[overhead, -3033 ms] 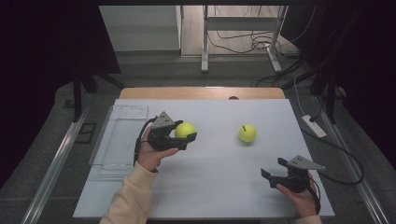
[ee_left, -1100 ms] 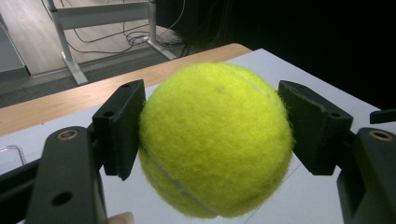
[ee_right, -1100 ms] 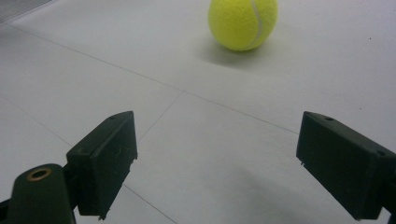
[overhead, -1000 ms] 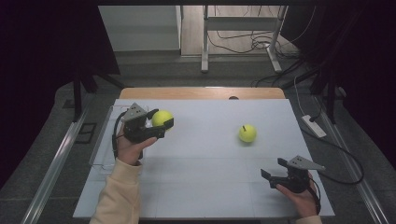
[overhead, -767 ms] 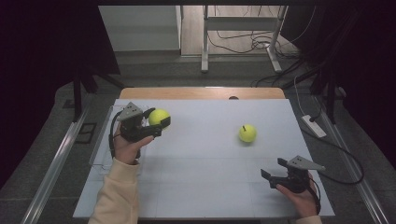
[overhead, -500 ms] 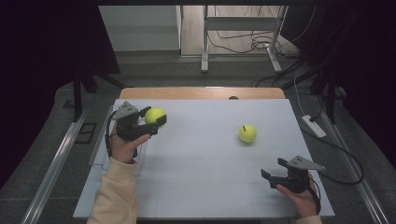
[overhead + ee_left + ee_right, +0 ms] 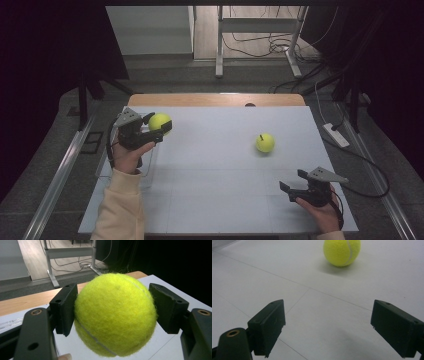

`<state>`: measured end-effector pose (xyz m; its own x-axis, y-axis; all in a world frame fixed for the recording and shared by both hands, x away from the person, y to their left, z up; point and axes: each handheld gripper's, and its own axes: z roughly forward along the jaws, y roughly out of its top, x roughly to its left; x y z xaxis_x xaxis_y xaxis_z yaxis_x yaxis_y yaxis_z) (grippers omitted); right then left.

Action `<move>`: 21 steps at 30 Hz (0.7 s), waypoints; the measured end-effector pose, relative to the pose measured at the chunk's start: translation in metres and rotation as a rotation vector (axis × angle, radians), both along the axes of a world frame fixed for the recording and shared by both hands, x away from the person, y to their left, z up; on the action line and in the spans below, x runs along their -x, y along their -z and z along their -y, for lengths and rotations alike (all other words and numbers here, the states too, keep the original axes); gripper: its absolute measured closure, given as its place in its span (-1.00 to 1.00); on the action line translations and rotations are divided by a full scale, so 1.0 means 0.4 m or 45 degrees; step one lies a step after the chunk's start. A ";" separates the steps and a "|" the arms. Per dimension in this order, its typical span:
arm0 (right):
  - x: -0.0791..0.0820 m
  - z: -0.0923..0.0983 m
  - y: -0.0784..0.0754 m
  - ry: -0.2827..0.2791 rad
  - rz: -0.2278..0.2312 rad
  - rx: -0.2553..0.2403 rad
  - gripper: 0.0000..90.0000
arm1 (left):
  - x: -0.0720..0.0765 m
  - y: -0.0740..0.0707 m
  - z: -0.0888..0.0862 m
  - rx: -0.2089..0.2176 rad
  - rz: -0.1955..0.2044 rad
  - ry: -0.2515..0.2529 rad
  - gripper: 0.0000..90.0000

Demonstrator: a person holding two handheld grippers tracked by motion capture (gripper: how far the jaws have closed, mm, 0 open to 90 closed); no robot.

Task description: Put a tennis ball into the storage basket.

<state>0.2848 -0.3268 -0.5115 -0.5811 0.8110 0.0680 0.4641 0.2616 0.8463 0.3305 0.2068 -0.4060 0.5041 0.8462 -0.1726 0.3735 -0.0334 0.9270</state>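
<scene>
The left tool [image 7: 156, 131] is gripping a tennis ball [image 7: 160, 122] above the tabletop's [image 7: 210, 170] left edge, while the right tool [image 7: 295, 187] is resting wide apart near a second ball [image 7: 265, 143].

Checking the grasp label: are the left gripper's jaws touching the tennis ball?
Touching. The left gripper view shows the left gripper with both jaws pressed against the sides of the tennis ball.

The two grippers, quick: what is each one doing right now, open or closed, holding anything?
Left gripper: closed on a tennis ball, lifted near the clear tray.
Right gripper: open, holding nothing; the other tennis ball lies ahead of it on the table.
</scene>
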 end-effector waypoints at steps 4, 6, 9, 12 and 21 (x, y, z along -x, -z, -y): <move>0.000 0.001 0.000 0.000 0.000 0.001 -0.73 | -0.003 0.002 -0.009 -0.004 -0.006 -0.019 -0.38; -0.001 0.000 0.001 -0.003 0.004 0.005 -0.73 | -0.004 0.003 -0.015 -0.003 -0.007 -0.026 -0.38; -0.001 0.000 0.001 -0.002 0.002 0.003 -0.73 | -0.005 0.005 -0.024 0.003 -0.009 -0.038 -0.38; -0.001 0.001 0.001 -0.002 0.003 0.004 -0.73 | -0.006 0.006 -0.032 0.000 -0.014 -0.049 -0.38; -0.001 -0.001 0.002 -0.002 0.001 0.007 -0.73 | -0.011 0.013 -0.061 0.007 -0.028 -0.090 -0.38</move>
